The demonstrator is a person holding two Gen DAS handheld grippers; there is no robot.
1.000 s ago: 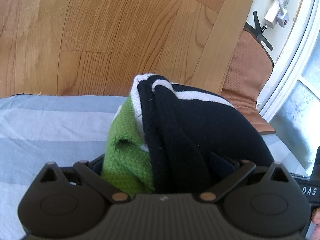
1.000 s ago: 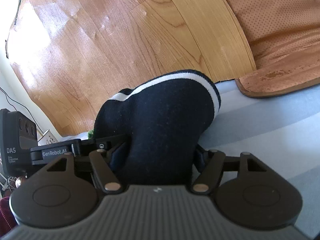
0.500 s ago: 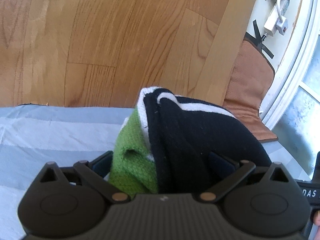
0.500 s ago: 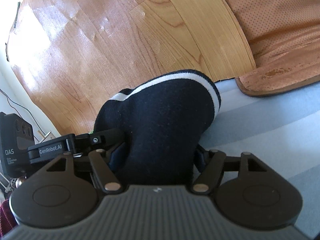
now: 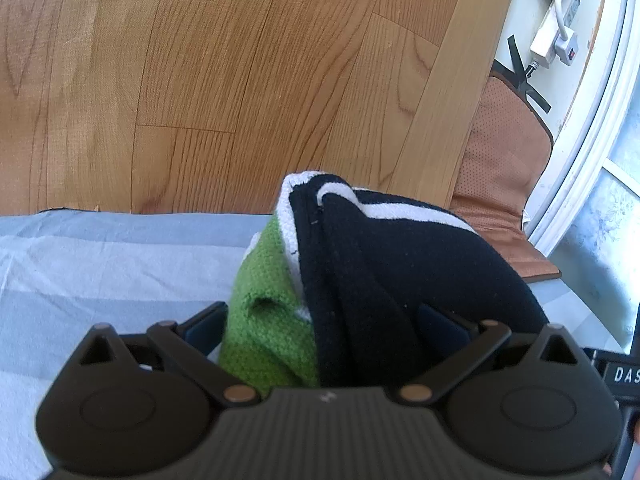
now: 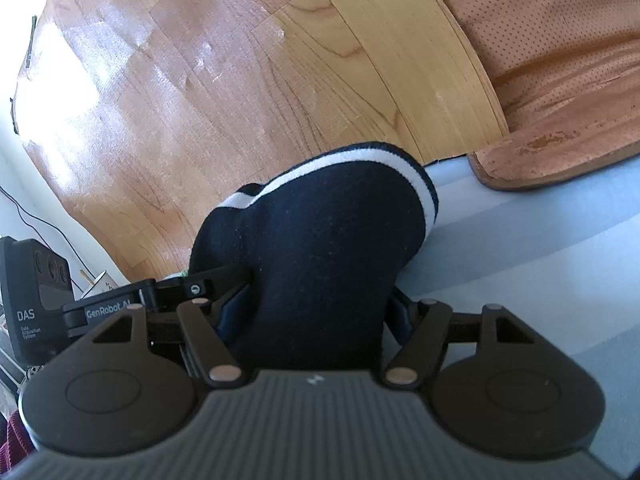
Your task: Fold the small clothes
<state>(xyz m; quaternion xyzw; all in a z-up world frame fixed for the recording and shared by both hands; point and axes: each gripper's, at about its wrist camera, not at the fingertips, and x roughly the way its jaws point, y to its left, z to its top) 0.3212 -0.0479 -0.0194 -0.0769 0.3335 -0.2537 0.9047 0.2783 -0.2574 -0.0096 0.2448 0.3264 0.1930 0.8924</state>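
Left claw (image 5: 320, 320) clamped on bunched black-green garment (image 5: 380, 272); right claw (image 6: 316, 312) clamped on it too, over striped sheet (image 5: 100, 272).

bundle between both my grippers, on the sheet

the clothes bundle (image 5: 384, 272) sits between my left gripper (image 5: 320, 320) and my right gripper (image 6: 316, 312), which lie side by side on the sheet (image 5: 100, 272); the floor (image 5: 240, 80) lies beyond, the cushion (image 5: 504, 152) to the right.
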